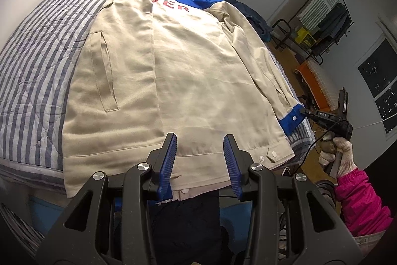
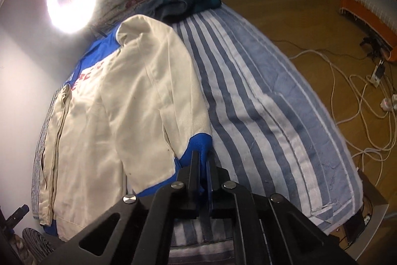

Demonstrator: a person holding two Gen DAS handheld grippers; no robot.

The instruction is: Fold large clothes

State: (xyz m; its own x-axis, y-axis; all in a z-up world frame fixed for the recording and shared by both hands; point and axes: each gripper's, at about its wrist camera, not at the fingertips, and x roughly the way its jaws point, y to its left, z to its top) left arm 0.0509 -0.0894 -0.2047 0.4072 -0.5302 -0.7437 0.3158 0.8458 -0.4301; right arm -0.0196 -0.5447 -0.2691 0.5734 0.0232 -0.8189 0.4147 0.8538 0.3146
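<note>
Right gripper (image 2: 204,165): your jaws are pressed together on the blue cuff (image 2: 198,148) of the right sleeve (image 2: 153,81). The cuff is at 12 o'clock from the tips.
Left gripper (image 1: 200,153): your jaws stand apart over the hem (image 1: 173,160) and hold nothing; no pad presses on the cloth.
Risk, grip: I judge the hold is only on the edge of the cuff. A fast pull can make it slip out.
Risk, drag: the sleeve is long. If you carry it across low, it can drag the body cloth and spoil the flat side.
Risk, edge: the cuff lies near the bed edge at 3 o'clock, so a dropped sleeve may hang off the bed (image 2: 260,101).
Jacket (image 1: 173,71): it is beige with a blue yoke and red letters, spread on the striped bed, collar at 12 o'clock, hem toward you.
Jacket, state: the left side is already folded over the back, pocket up; the right sleeve is not yet folded.
Beyond: a ring light (image 2: 70,3) shines at 11 o'clock.
</note>
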